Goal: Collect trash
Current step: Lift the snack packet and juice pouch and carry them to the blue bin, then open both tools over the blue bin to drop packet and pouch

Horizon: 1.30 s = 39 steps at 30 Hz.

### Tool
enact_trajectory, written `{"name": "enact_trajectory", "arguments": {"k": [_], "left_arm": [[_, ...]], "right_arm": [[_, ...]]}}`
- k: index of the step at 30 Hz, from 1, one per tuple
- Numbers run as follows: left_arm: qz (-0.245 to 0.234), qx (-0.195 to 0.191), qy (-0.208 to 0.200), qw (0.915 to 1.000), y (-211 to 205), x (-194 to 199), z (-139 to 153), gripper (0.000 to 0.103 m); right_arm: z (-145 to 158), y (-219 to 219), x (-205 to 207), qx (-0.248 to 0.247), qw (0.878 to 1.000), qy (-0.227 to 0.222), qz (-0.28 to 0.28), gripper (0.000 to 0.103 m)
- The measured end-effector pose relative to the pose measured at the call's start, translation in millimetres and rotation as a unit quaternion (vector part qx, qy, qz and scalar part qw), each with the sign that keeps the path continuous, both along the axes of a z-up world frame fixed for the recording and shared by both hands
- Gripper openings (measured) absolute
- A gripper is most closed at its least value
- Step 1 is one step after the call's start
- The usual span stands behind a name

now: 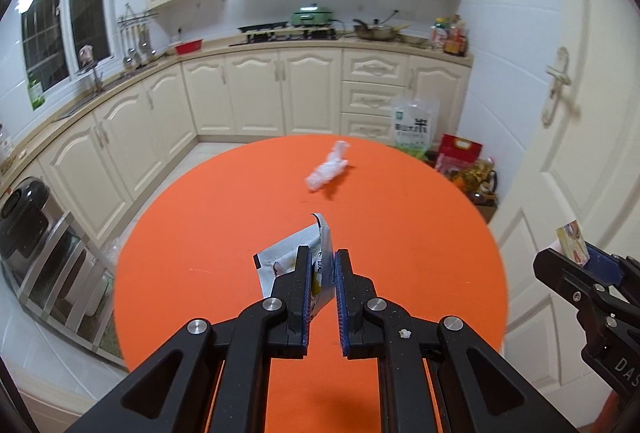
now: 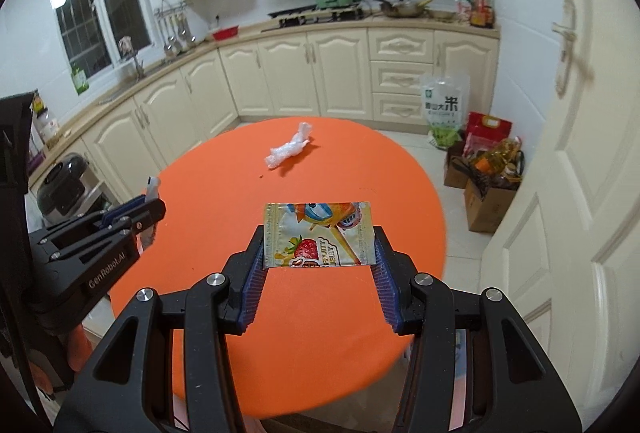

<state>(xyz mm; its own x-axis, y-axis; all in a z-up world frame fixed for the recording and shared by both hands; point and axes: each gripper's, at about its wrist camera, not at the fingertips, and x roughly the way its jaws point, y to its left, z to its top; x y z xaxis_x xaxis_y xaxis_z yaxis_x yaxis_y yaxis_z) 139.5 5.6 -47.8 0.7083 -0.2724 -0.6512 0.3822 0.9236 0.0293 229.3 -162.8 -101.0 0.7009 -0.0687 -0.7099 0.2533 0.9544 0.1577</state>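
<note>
Holding thin, light wrappers: left claw (image 1: 322, 265) pinches white wrapper (image 1: 280, 261), right claw (image 2: 319, 245) squeezes candy wrapper (image 2: 319, 235) sideways. We grab soft wad (image 1: 326, 169) mid-bunch.

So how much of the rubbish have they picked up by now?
No bin shows, so nothing looks binned. In hand: the left gripper pinches a silvery wrapper, and the right gripper clamps a fruity jelly packet edge to edge. Left: a crumpled white plastic wad lies on the orange table.

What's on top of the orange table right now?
Only a crumpled clear plastic wrap lies on the orange table. Both gripped wrappers hang above it. The near part of the table is covered by the grippers, so it cannot be seen.
</note>
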Motion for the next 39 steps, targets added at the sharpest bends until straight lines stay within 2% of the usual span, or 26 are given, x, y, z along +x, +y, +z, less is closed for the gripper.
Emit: {"name": "enact_trajectory", "arguments": {"k": [3,9,16,21,29,36,39], "left_arm": [[-0.017,0.003,0.000,0.9999,-15,-19,-6,0.007],[-0.072,-0.005,0.028,0.9970,-67,-20,-15,0.007],[-0.149,0.016,0.073,0.9860,-137,-7,-39,0.007],[-0.201,0.041,0.123,0.9710,-194,15,-64,0.007],[-0.245,0.085,0.169,0.9509,-278,60,-97,0.007],[-0.267,0.124,0.211,0.9319,-342,94,-128,0.011],[-0.270,0.140,0.233,0.9236,-364,106,-138,0.019]], "right_arm": [[2,-16,-21,-0.007,1.000,-0.006,-0.026,0.046],[-4,-66,-59,-0.017,0.994,0.002,-0.105,0.046],[-30,-133,-99,-0.018,0.977,0.047,-0.208,0.046],[-54,-166,-110,-0.025,0.963,0.087,-0.254,0.046],[-96,-209,-117,-0.023,0.944,0.137,-0.300,0.046],[-119,-235,-117,-0.013,0.936,0.164,-0.311,0.046],[-124,-244,-115,-0.013,0.935,0.172,-0.310,0.046]]}}
